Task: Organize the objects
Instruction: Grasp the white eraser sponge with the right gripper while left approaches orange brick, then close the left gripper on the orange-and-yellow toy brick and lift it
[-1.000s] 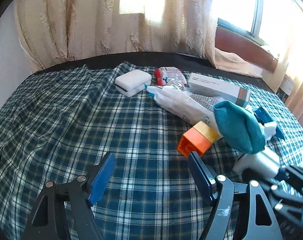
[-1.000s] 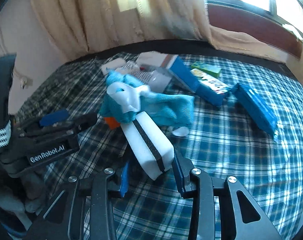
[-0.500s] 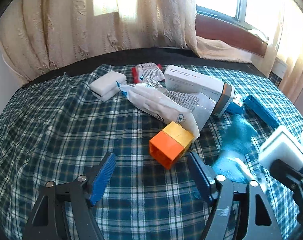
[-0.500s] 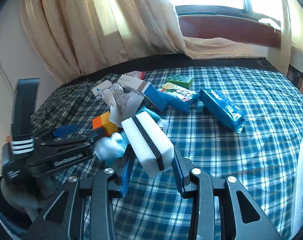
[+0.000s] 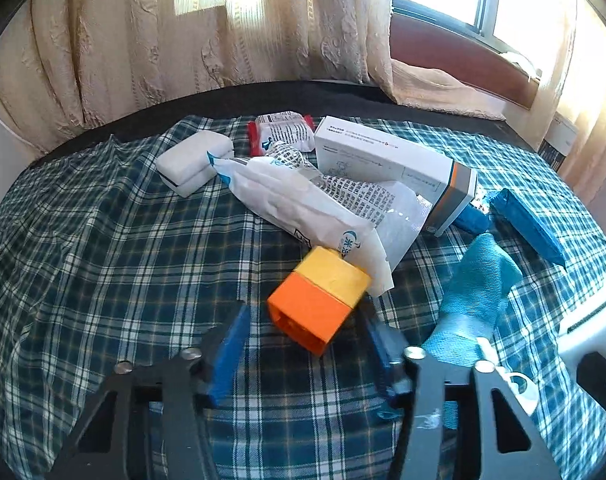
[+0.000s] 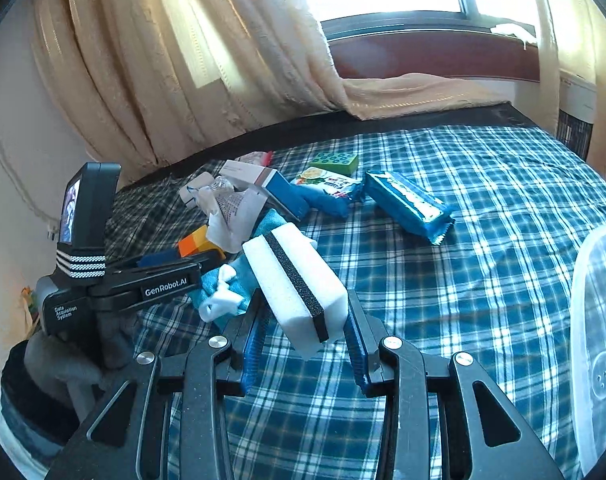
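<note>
Right gripper [image 6: 305,334] clamps the white sponge [image 6: 295,284] mid-length, its long axis running up and away along the fingers, held above the plaid cloth [image 6: 463,260]. Left gripper [image 5: 305,344] hangs spread and empty, the orange-yellow block [image 5: 319,300] lying dead ahead just beyond its tips, long axis angled away rightward. Far right, a clear plastic bin [image 6: 591,320] shows only its rim; its contents can't be made out.

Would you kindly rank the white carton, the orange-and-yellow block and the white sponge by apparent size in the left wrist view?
1. white carton, plainly the longest.
2 and 3. orange-and-yellow block and white sponge look alike in size; the block lies nearer the camera, so I would not rank them.
</note>
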